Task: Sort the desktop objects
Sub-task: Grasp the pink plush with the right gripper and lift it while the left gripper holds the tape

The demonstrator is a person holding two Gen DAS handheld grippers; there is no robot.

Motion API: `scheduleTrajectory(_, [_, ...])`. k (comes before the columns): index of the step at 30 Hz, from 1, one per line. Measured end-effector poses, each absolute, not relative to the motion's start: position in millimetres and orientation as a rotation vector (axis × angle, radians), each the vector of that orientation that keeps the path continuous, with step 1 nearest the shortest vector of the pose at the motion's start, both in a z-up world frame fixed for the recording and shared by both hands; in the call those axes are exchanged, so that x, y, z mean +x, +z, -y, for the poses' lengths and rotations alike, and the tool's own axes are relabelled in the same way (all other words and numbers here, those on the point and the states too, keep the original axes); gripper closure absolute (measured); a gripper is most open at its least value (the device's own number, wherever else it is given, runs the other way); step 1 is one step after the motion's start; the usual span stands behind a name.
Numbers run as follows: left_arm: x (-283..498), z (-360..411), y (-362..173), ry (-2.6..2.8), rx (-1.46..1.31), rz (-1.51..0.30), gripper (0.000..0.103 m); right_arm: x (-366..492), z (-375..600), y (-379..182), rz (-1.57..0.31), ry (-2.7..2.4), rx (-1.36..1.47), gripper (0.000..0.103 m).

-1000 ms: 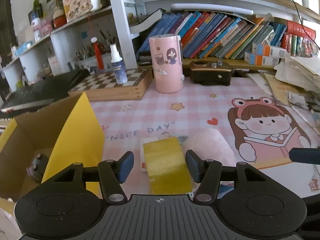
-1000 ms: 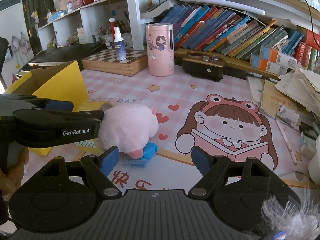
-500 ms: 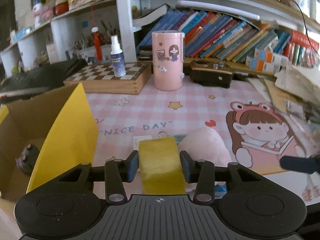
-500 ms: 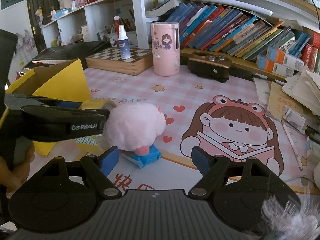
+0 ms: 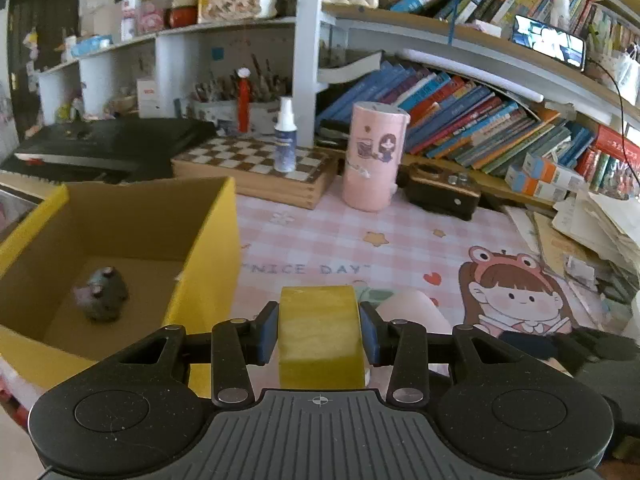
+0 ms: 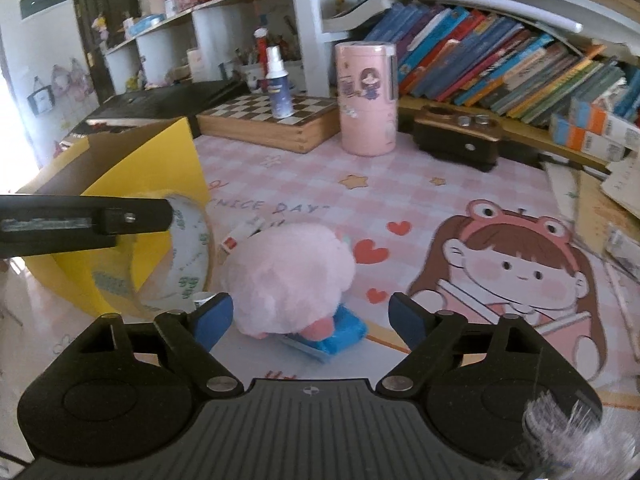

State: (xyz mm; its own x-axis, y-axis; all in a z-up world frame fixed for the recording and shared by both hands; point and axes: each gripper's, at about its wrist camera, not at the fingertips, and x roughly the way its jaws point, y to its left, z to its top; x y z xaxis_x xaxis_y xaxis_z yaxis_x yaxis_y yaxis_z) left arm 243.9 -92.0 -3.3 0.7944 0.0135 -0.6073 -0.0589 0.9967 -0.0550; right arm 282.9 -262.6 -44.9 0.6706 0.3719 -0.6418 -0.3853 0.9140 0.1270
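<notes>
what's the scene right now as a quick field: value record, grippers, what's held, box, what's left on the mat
left gripper: shut on the yellow tape roll, lifted off the mat
right gripper: open, holding nothing, aimed at the pink plush toy
yellow box: open, left of the tape roll, a small grey toy inside
on the mat: pink plush toy lying on a blue item
back of desk: pink canister, spray bottle standing on the chessboard box
</notes>
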Motion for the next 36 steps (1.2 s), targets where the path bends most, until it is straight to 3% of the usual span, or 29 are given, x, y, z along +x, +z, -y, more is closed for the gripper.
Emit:
scheduleTrajectory(23, [203.2, 79.8, 8.2, 0.135, -0.06, -0.633, 0.063, 306.4, 184.3, -77.7, -0.563, 0.631, -0.559, 0.007])
scheduleTrajectory(30, [195.6, 82.0, 8.7, 0.126, -0.065, -0.622, 0.063, 300.2, 184.6, -82.7, -0.505, 0.629, -0.639, 0.039])
scheduleTrajectory(36, [186.0, 81.4, 9.4, 0.116, -0.078, -0.616, 0.063, 293.1, 208.1, -50.5, -0.486, 0.556, -0.461, 0.04])
